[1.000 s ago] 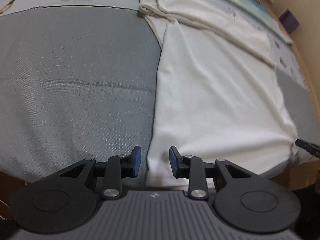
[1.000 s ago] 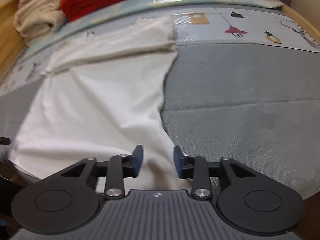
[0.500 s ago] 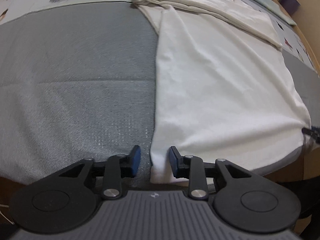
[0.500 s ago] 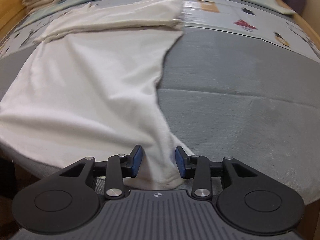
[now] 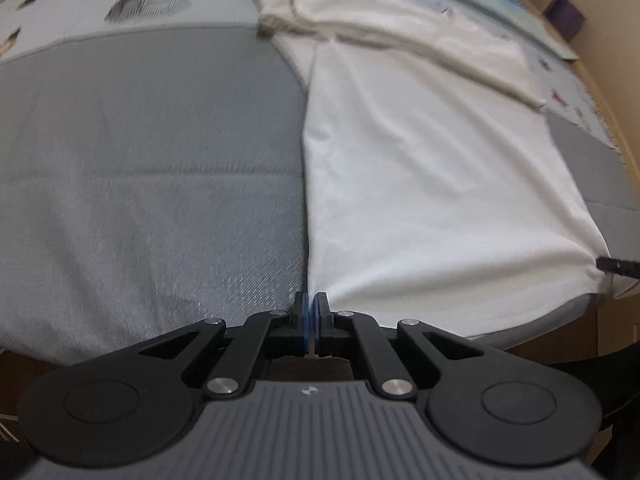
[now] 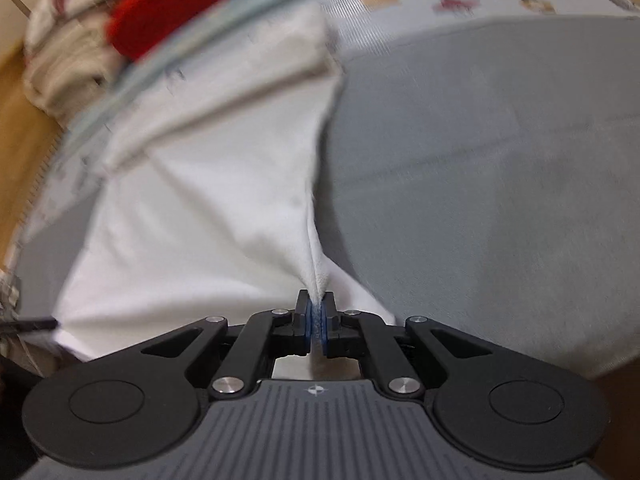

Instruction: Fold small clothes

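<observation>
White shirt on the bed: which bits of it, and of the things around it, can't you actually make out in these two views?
- Left wrist view: the white shirt's pinched corner is hidden between the left gripper's closed pads.
- Right wrist view: the corner in the right gripper is hidden likewise.
- Right wrist view: the red cloth and beige cloth are too blurred to identify.
</observation>
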`<state>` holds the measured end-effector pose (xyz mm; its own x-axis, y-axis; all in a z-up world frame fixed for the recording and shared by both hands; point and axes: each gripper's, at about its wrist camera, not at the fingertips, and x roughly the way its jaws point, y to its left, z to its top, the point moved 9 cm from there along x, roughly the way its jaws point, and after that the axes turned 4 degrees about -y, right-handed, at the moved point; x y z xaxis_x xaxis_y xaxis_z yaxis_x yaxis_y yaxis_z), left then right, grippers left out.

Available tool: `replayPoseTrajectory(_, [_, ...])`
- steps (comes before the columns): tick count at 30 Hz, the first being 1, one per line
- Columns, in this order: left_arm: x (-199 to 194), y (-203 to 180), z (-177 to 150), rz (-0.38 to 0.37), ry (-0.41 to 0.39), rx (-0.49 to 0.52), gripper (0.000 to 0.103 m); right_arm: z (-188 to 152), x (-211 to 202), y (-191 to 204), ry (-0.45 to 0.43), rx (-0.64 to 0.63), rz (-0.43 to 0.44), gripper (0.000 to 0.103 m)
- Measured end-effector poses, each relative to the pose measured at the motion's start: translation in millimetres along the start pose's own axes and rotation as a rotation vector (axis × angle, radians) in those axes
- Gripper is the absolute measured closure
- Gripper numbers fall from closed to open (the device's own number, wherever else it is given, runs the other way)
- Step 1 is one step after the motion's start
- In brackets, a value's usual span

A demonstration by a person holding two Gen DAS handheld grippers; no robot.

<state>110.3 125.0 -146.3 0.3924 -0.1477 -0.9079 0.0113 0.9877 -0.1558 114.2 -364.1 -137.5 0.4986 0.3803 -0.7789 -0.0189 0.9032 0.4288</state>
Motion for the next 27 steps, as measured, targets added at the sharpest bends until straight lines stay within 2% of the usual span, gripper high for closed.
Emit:
replayPoseTrajectory(2, [10,5,-2,0.001,0.037,-0.043,0.094,-7,8,2,0.032,-0.046,-0.033,0.097])
replayPoseTrajectory(3, [13,7,-3,-0.004,0.052,-0.067,0.088,-9,10,4,0.042,-0.066,-0.048,0.097])
replayPoseTrajectory(6, [17,7,-3,-0.025,0.062,-0.090,0.086,-8,12,7,0.042,-0.075,-0.072,0.096])
replayPoseTrajectory(11, [15,-2,-4,-0.018,0.056,-0.049,0.088,-10,16,9,0.058,-0.119,-0.094,0.094])
replayPoseTrajectory(12, [15,-6,-5,-0.024,0.057,-0.031,0.097,-10,17,8,0.059,-0.138,-0.098,0.094])
replayPoseTrajectory(16, [7,-11,-7,-0.012,0.037,0.011,0.100,-10,15,10,0.055,-0.158,-0.098,0.095])
replayPoseTrajectory(19, [-10,-8,3,-0.024,-0.017,-0.007,0.100,-4,5,11,0.024,-0.097,-0.036,0.099])
replayPoseTrajectory(22, [-37,-9,11,-0.060,-0.085,-0.014,0.101,10,-16,5,-0.047,0.042,0.047,0.099])
replayPoseTrajectory(24, [-57,-10,11,-0.087,-0.119,-0.017,0.101,19,-35,1,-0.099,0.134,0.122,0.099])
replayPoseTrajectory(27, [-85,-15,5,-0.119,-0.165,-0.002,0.101,23,-60,3,-0.145,0.203,0.212,0.100])
